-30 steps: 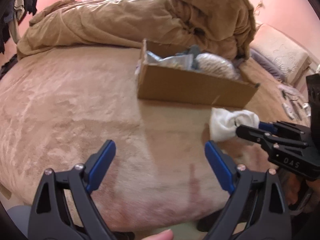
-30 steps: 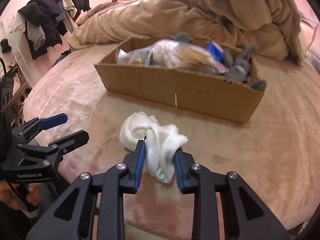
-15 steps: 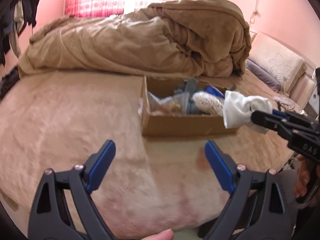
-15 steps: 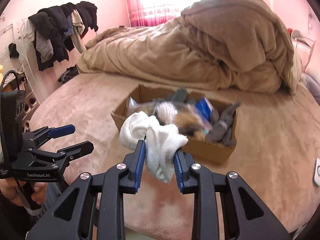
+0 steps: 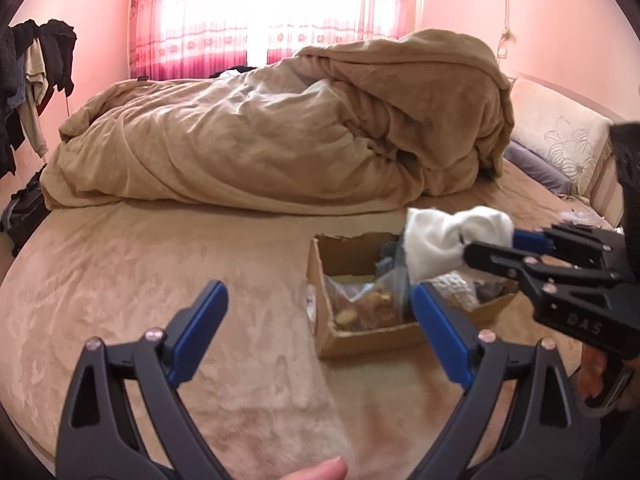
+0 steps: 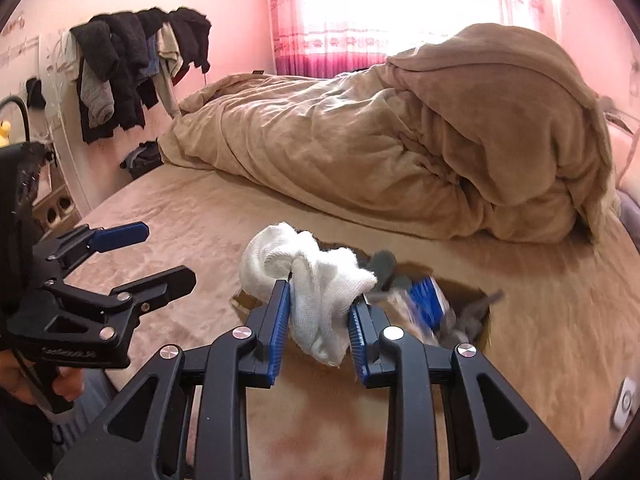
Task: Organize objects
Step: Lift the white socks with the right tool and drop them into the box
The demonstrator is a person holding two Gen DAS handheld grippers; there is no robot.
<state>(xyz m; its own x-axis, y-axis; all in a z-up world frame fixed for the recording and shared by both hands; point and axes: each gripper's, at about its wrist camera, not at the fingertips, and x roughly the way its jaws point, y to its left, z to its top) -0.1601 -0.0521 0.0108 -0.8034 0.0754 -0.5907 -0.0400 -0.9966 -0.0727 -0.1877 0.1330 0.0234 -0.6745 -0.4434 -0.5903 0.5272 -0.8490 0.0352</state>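
The right gripper (image 6: 319, 320) is clenching a crumpled white cloth (image 6: 316, 280) just above the open brown cardboard box (image 5: 360, 340); the left gripper (image 5: 318, 320) is hanging released beside it.

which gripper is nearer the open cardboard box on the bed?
Right. The right gripper, shut on a bunched white cloth, hangs over the open cardboard box. The left gripper is open and empty, beside the box's left end.
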